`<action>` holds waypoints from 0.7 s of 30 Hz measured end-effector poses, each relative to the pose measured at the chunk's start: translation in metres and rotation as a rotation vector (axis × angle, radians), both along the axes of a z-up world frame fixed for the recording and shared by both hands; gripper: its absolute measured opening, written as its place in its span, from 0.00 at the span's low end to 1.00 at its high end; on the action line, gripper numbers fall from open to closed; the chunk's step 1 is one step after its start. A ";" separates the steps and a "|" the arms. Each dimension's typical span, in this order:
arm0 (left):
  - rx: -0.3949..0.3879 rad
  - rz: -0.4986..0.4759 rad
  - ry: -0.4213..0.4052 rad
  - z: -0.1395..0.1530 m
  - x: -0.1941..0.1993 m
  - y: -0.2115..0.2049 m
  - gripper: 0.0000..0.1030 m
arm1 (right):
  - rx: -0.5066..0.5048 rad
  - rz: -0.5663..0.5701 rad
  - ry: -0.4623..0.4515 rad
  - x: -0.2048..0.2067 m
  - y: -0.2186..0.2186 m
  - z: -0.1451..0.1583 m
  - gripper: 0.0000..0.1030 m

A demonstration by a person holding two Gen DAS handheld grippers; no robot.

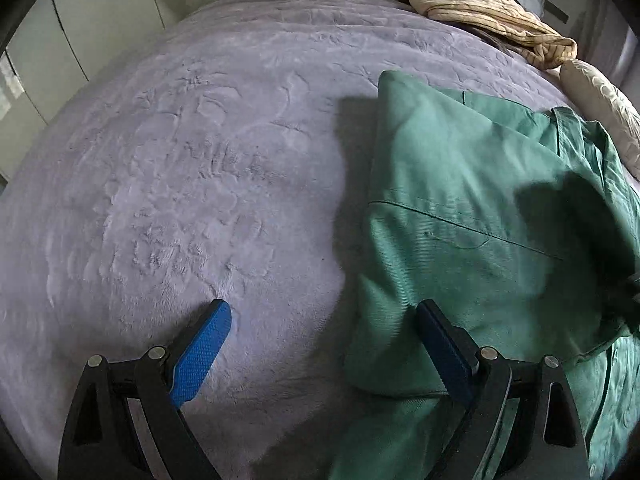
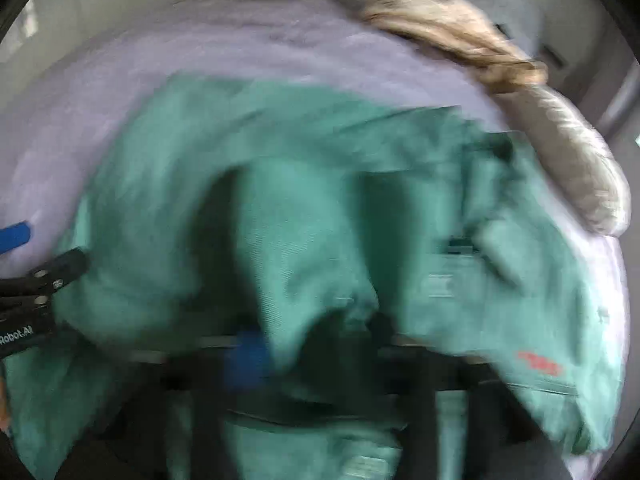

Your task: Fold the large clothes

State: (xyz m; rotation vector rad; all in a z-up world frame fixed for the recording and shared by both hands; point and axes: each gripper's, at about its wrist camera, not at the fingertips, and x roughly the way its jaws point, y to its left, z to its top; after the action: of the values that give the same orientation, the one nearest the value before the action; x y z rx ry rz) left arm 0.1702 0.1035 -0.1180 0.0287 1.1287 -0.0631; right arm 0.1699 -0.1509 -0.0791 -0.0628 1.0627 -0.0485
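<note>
Lying rightward of the spread-apart left gripper [image 1: 324,320], the green garment [image 1: 460,184] drapes between the right gripper's [image 2: 312,344] blurred, unreadable fingers.

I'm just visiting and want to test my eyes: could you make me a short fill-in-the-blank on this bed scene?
1. The garment being folded is ____ in colour.
2. It lies on a fuzzy ____ blanket.
3. The left tool has its blue pads spread ____.
4. Near the far edge lies a crumpled ____ cloth.

Missing words: green; purple; open; beige
</note>
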 end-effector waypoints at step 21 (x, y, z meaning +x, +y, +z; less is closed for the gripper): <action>-0.261 -0.187 0.181 -0.009 0.111 -0.030 0.26 | 1.075 -0.359 0.050 -0.104 -0.118 -0.021 0.67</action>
State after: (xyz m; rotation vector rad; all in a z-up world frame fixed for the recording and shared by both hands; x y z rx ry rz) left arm 0.2815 0.0739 -0.1266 -0.1060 1.2885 -0.3850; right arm 0.0660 -0.2685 -0.1001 1.1005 1.0246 0.2043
